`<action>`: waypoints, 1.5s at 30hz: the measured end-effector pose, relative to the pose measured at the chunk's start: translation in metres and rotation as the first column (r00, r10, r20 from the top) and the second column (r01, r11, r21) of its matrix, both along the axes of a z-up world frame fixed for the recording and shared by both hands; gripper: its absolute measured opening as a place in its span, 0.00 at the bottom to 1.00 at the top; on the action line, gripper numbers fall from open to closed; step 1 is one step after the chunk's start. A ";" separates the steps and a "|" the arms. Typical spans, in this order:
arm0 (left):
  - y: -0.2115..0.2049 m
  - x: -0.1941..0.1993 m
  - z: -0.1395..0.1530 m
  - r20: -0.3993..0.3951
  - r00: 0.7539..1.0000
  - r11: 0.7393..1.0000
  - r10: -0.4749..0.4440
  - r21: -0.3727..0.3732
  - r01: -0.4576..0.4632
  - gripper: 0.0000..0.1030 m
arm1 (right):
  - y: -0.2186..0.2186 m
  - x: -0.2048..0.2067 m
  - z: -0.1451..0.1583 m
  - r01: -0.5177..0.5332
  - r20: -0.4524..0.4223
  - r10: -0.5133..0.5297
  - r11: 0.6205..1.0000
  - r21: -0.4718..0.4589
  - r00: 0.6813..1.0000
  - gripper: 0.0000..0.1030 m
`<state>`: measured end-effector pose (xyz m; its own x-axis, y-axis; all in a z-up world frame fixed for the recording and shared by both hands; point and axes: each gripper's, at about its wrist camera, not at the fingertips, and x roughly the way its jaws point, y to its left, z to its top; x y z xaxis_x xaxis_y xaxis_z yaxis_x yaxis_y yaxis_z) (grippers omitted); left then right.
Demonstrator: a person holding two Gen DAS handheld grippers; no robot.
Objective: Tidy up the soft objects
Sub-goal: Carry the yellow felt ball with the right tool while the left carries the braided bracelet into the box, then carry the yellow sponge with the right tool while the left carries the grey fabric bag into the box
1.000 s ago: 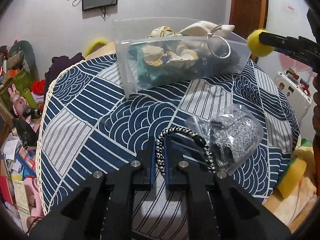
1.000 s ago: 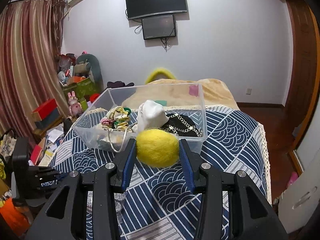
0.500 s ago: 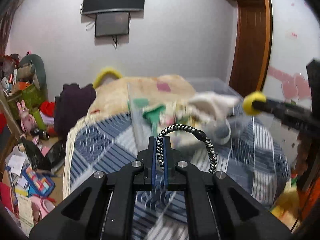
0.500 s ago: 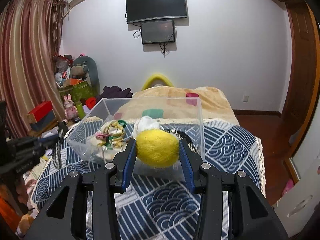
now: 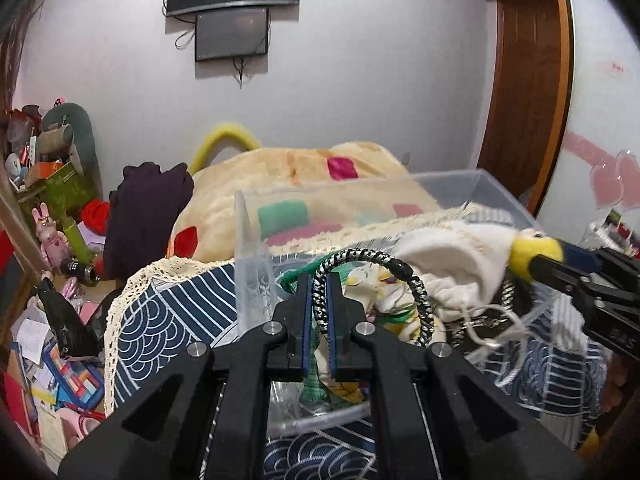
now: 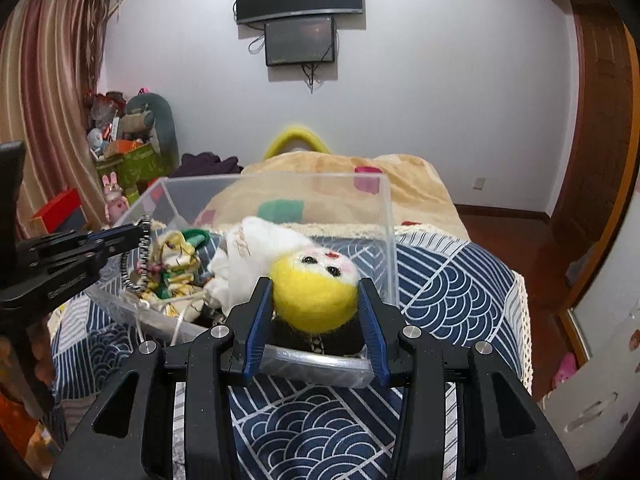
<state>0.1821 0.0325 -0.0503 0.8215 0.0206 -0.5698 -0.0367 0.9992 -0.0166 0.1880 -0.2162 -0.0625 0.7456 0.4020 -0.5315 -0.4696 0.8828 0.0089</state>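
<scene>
My left gripper (image 5: 319,280) is shut on a black-and-white braided cord loop (image 5: 416,292) and holds it over the near left part of the clear plastic bin (image 5: 250,264). My right gripper (image 6: 314,288) is shut on a yellow felt ball with a small face (image 6: 314,294), held above the bin's near right rim (image 6: 390,240). The bin holds a white cloth pouch (image 5: 444,252), patterned scrunchies (image 6: 176,260) and a dark item with a chain. The right gripper shows in the left wrist view (image 5: 536,256), the left one in the right wrist view (image 6: 140,232).
The bin stands on a blue wave-patterned tablecloth (image 6: 452,284) with a lace edge. A bed with a beige blanket (image 6: 340,168) lies behind. Cluttered toys and boxes (image 5: 52,208) fill the floor at left. A wooden door (image 5: 524,80) is at right.
Both grippers have moved forward to the bin. The cord loop and the yellow ball, which were held short of the bin, now hang over its inside. The ball's face now shows.
</scene>
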 end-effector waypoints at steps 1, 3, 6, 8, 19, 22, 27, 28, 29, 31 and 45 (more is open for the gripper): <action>-0.002 0.002 -0.003 -0.007 1.000 1.000 0.003 0.011 -0.003 0.05 | 0.000 -0.001 -0.001 -0.003 -0.001 0.003 1.000 -0.007 1.000 0.38; -0.003 0.003 -0.006 -0.014 1.000 1.000 0.005 0.020 -0.004 0.06 | 0.002 -0.003 -0.001 0.000 0.009 0.000 1.000 -0.018 1.000 0.38; -0.005 -0.001 -0.008 -0.017 1.000 1.000 -0.003 0.006 0.003 0.15 | 0.000 -0.007 0.001 0.005 0.016 -0.004 1.000 -0.027 1.000 0.41; -0.007 -0.006 -0.007 -0.020 1.000 1.000 -0.012 -0.004 0.012 0.18 | -0.003 -0.009 0.003 0.004 0.011 -0.004 1.000 -0.020 1.000 0.43; -0.024 -0.055 0.018 0.047 0.997 0.998 -0.064 -0.009 0.064 0.62 | -0.018 -0.041 0.027 0.010 0.099 -0.011 1.000 0.011 0.995 0.66; -0.029 -0.077 0.027 0.072 0.995 0.998 -0.068 -0.008 0.069 0.81 | -0.022 -0.056 0.031 -0.012 0.116 0.011 1.000 0.015 0.993 0.67; -0.033 -0.121 0.028 0.110 0.993 0.999 -0.042 -0.003 0.042 1.00 | -0.031 -0.083 0.022 -0.043 0.086 0.042 0.999 0.021 0.995 0.67; -0.034 -0.129 0.025 0.099 0.994 0.999 -0.044 -0.004 0.044 1.00 | -0.032 -0.085 0.019 -0.050 0.073 0.048 0.999 0.022 0.996 0.67; -0.036 -0.135 0.022 0.088 0.995 0.999 -0.043 -0.003 0.043 1.00 | -0.034 -0.090 0.013 -0.058 0.055 0.057 0.998 0.021 0.997 0.67; -0.040 -0.147 0.013 0.067 0.997 0.999 -0.042 0.002 0.042 1.00 | -0.035 -0.099 0.003 -0.071 0.026 0.071 0.997 0.011 0.997 0.67; -0.056 -0.181 -0.043 -0.084 0.995 0.999 -0.048 -0.005 0.048 1.00 | -0.032 -0.142 -0.065 -0.195 -0.242 0.201 0.980 0.048 0.949 0.65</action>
<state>0.0009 -0.0232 -0.0933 0.7704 -0.0197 -0.6373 0.0100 0.9998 -0.0189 0.0462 -0.2479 -0.1278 0.4984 0.5428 -0.6760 -0.6156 0.7706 0.1650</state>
